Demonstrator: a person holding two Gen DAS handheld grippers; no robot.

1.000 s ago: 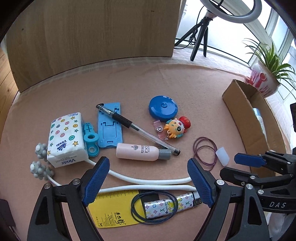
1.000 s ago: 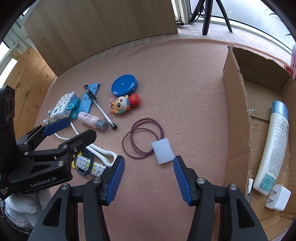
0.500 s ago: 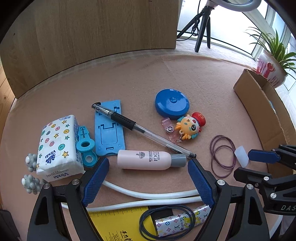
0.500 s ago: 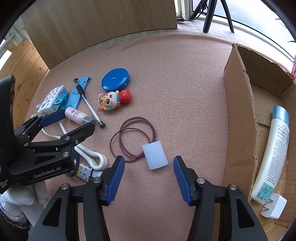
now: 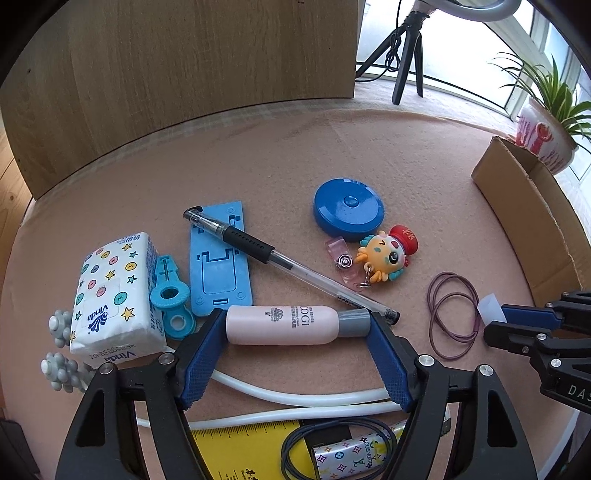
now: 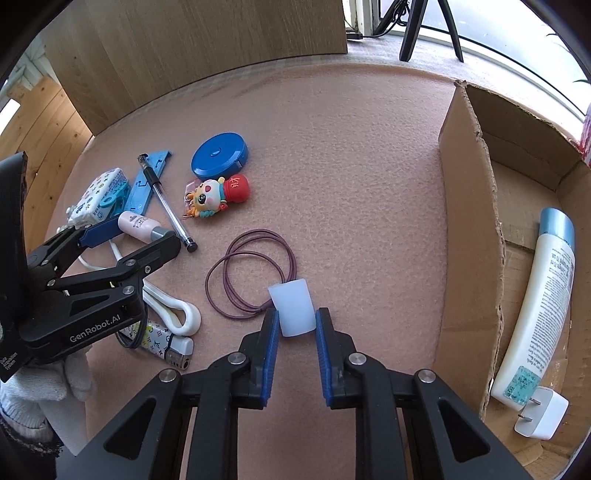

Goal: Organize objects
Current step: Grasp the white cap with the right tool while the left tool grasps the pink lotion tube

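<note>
The left tool [image 5: 295, 332] straddles the pink lotion bottle [image 5: 284, 325] lengthwise, jaws apart at its ends. The right tool [image 6: 294, 328] pinches the white cap [image 6: 293, 312] beside the cardboard box [image 6: 469, 221] on the bench [image 6: 351, 147], ready for boxing.

Surface: pink felt mat [image 5: 295, 155], covering the whole work area.
Backboard: light wood-grain panel [image 5: 192, 62] standing upright along the mat's far edge.
Left of the panel: slatted wooden wall [image 6: 40, 122].
Right of the panel: bright window [image 5: 476, 48] giving daylight, with a black tripod [image 5: 406, 55] standing before it, carrying a ring light [image 5: 465, 5].
Further right of the panel: potted green plant [image 5: 546, 122] by the window.
</note>
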